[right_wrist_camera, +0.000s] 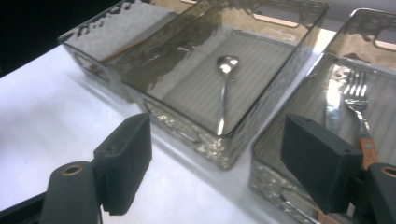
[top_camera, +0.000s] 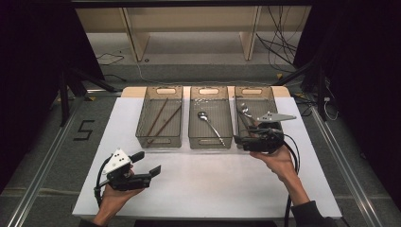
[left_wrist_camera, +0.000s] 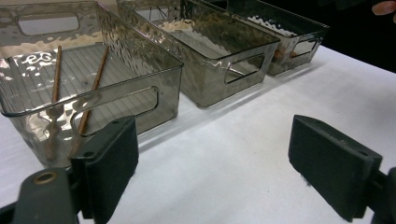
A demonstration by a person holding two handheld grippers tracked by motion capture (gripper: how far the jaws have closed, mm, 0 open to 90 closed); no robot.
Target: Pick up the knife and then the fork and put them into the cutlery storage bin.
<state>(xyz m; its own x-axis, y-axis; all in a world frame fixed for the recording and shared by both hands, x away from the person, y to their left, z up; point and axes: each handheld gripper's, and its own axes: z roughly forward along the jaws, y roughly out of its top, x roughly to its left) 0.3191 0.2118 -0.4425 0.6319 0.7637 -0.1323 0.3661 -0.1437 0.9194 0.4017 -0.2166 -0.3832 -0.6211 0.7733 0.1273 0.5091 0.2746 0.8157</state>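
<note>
Three clear grey bins stand in a row at the back of the white table point(top_camera: 213, 184). Two brown chopsticks point(top_camera: 161, 120) point(left_wrist_camera: 93, 84) lie in the left bin point(top_camera: 142, 118) point(left_wrist_camera: 116, 100). A metal spoon point(top_camera: 210, 124) point(right_wrist_camera: 225, 88) rests in the middle bin point(top_camera: 210, 142) point(right_wrist_camera: 275, 88). In the right bin point(top_camera: 253, 88) point(right_wrist_camera: 266, 154) lies a wooden-handled fork point(top_camera: 245, 111) point(right_wrist_camera: 357, 93) beside a shiny blade point(right_wrist_camera: 332, 105). My left gripper point(top_camera: 147, 163) point(left_wrist_camera: 219, 163) is open and empty near the table's front left. My right gripper point(top_camera: 241, 139) point(right_wrist_camera: 222, 158) hovers at the right bin's near end, open and empty.
The white tabletop between the bins and its front edge is bare. Dark floor with metal rails flanks the table, with a taped "5" point(top_camera: 84, 130) at the left. A wooden shelf frame point(top_camera: 189, 28) and loose cables point(top_camera: 279, 47) lie beyond the bins.
</note>
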